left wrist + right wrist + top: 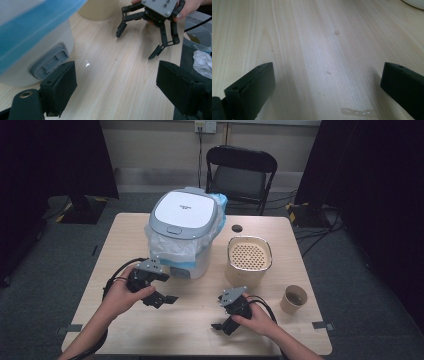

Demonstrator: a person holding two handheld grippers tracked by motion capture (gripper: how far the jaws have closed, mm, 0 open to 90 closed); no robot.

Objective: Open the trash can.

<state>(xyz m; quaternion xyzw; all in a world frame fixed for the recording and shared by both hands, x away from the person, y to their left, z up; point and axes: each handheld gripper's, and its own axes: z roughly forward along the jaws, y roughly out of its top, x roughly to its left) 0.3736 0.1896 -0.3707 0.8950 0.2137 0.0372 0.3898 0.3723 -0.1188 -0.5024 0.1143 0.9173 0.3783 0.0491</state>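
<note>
Left gripper view: left gripper (116, 82) open, empty; right gripper (138, 41) open.

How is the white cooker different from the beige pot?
The cooker is bigger and white; the pot is smaller and beige. The cooker's lid is shut; the pot is open, showing a tray with holes. Plastic wraps the cooker, not the pot. Both stand on the table.

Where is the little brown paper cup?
In the high view, the small brown paper cup stands near the wooden table's right edge, just right of the cream perforated-top container.
</note>
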